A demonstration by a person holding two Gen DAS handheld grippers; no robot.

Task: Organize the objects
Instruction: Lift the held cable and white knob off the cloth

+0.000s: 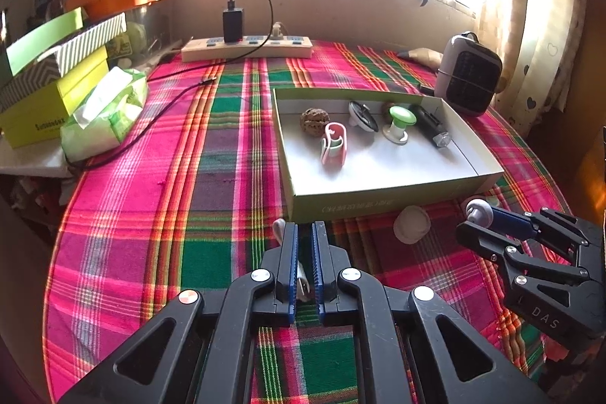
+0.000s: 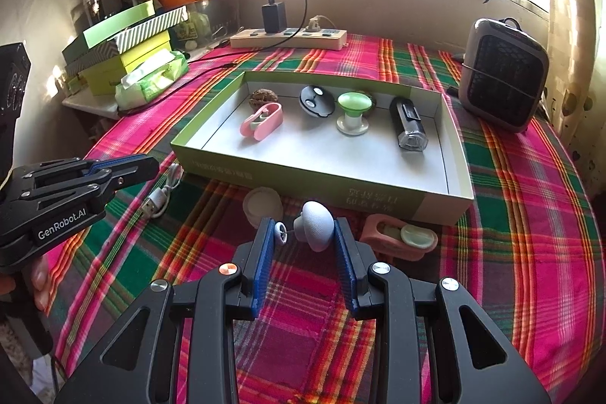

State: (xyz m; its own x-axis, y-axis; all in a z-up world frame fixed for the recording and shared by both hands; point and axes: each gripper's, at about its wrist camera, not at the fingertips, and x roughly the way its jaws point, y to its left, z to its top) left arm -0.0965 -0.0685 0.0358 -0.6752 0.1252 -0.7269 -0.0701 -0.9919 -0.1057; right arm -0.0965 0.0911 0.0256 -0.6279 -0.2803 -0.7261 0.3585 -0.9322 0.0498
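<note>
Two tongs: right [image 2: 303, 233] grips white knob [image 2: 316, 224]; left [image 1: 305, 233] closed above cable [image 2: 163, 194]

"GenRobot.AI" stands in white on the left gripper [image 2: 125, 169]. "DAS" stands on the right gripper [image 1: 477, 218]. Print on the tray [image 2: 310, 173] wall and the yellow box [image 1: 41, 116] is too blurred to read.

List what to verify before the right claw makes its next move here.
1. Right claw grips the grey knob: ok.
2. Knob lifted off the cloth: cannot tell.
3. Bare floor free in the green box: ok.
4. Left claw shut, clear of the box: ok.
5. All items boxed: not ok; white cable, round white lid and pink case lie outside.
</note>
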